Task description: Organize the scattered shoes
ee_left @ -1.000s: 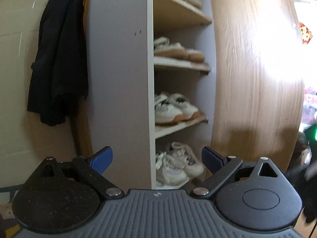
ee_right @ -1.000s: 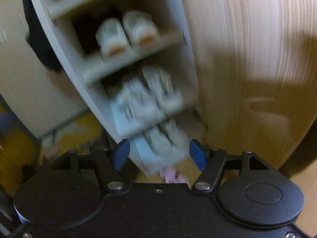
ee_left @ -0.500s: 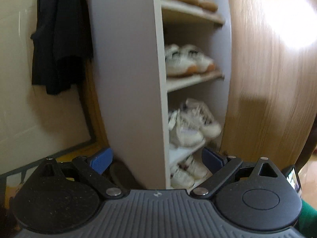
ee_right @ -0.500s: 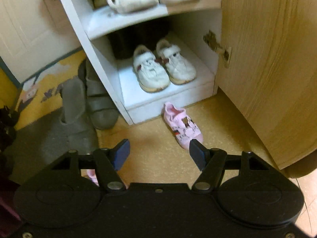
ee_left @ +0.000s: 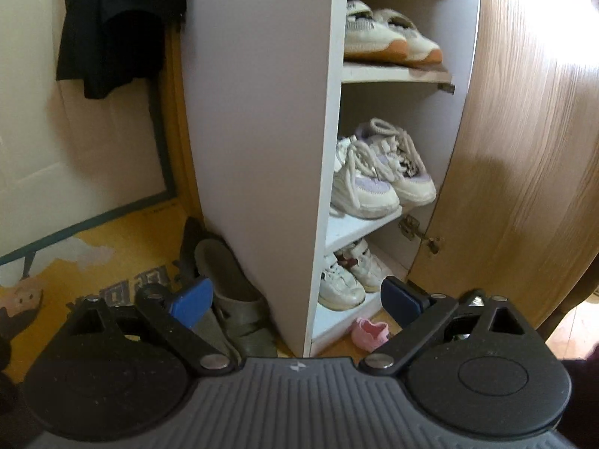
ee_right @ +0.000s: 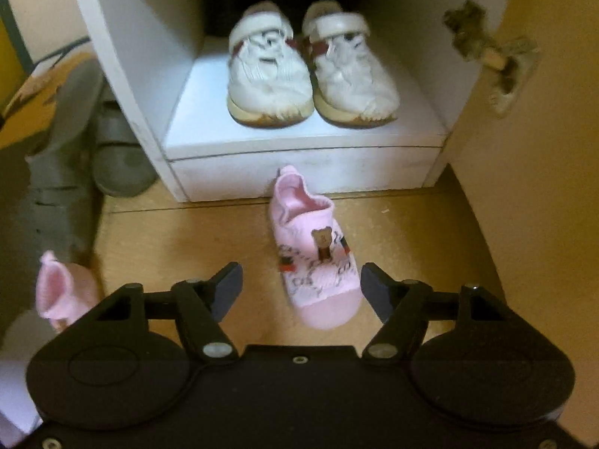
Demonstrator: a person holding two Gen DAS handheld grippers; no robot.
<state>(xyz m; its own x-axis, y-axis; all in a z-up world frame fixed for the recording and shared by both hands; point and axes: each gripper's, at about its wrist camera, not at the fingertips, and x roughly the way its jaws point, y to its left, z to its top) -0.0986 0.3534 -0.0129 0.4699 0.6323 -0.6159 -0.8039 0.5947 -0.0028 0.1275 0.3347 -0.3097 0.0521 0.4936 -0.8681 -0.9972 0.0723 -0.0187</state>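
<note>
A small pink child's shoe (ee_right: 313, 258) lies on the floor in front of the white shoe cabinet (ee_right: 299, 164), heel toward the cabinet. My right gripper (ee_right: 301, 288) is open, low over the floor, with the shoe's toe end between its fingers. A second pink shoe (ee_right: 61, 290) lies at the left, partly cut off. My left gripper (ee_left: 295, 297) is open and empty, held higher, facing the cabinet's side panel (ee_left: 262, 112). The pink shoe's heel (ee_left: 368, 331) shows in the left wrist view.
White sneakers (ee_right: 310, 75) sit on the bottom shelf. Higher shelves hold lilac-white sneakers (ee_left: 378, 176) and orange-soled sneakers (ee_left: 389, 39). Grey sandals (ee_left: 232, 292) lie left of the cabinet. The open wooden door (ee_left: 524, 149) stands at the right. A black coat (ee_left: 112, 26) hangs at the left.
Both grippers have dropped lower. The right gripper has moved down and forward to the pink shoe, which now lies between its fingers. The left view now shows the bottom shelves and floor.
</note>
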